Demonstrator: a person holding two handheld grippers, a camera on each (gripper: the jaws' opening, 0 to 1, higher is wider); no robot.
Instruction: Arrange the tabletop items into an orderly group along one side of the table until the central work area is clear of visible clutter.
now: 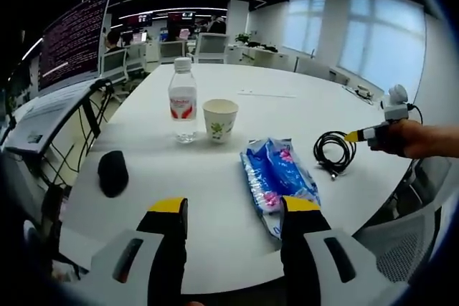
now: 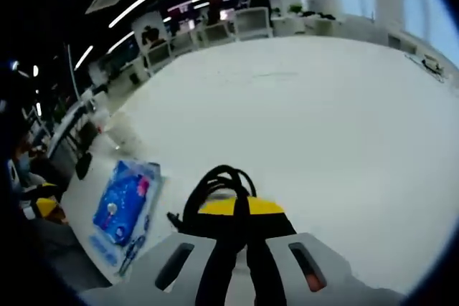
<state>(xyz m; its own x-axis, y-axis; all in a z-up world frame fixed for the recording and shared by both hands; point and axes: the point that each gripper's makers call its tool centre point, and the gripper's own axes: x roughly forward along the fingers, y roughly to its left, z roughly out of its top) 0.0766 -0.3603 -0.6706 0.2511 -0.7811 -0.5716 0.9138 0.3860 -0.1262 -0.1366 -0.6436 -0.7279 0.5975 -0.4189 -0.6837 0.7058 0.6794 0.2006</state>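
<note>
The right gripper (image 2: pixel 240 209) is clenched on the coiled black cable (image 1: pixel 334 151) near the table (image 1: pixel 287 105) edge. The left gripper (image 1: pixel 233 213) hangs released, the blue packet (image 1: pixel 276 177) at its one o'clock. Beyond stand a paper cup (image 1: pixel 220 120), contents hidden, and a water bottle (image 1: pixel 183 102); a black mouse (image 1: pixel 112 172) lies at ten o'clock.

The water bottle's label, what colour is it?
Red and white, on the water bottle; clearest in the left gripper view.
</note>
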